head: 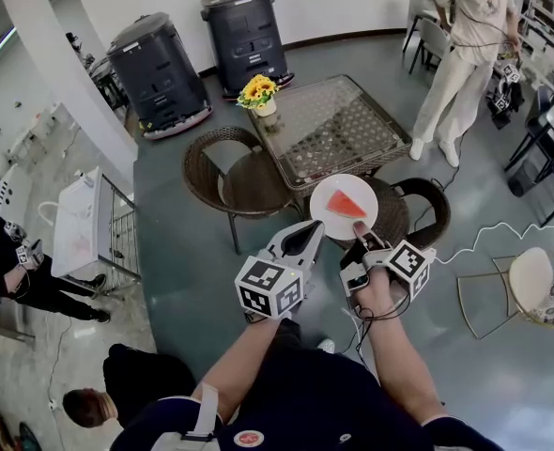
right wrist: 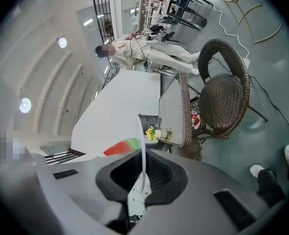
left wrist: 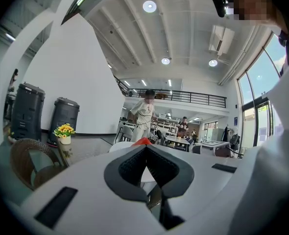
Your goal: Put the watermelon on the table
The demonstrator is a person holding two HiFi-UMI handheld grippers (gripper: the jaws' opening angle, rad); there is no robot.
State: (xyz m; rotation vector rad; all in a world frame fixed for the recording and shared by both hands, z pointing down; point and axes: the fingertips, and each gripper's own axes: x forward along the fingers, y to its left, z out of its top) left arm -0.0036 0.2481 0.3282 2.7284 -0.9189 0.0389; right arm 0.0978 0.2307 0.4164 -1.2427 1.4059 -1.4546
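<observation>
A red watermelon slice point(head: 346, 205) lies on a white plate point(head: 329, 224) held in the air over a wicker chair, just short of the glass-topped table point(head: 329, 125). My right gripper point(head: 361, 232) is shut on the plate's near rim. In the right gripper view the plate point(right wrist: 140, 136) stands edge-on between the pads of this gripper point(right wrist: 141, 156), with the slice point(right wrist: 119, 148) to its left. My left gripper point(head: 316, 229) is shut with its tip by the plate's left edge. In the left gripper view the slice's tip point(left wrist: 142, 141) shows just past the closed gripper point(left wrist: 145, 149).
A pot of yellow flowers point(head: 258, 92) stands on the table's far left corner. Wicker chairs point(head: 239, 172) point(head: 420, 205) flank the table's near side. Two black bins point(head: 160, 69) stand by the wall. A person point(head: 455, 54) stands at the far right, a white cart point(head: 80, 224) at left.
</observation>
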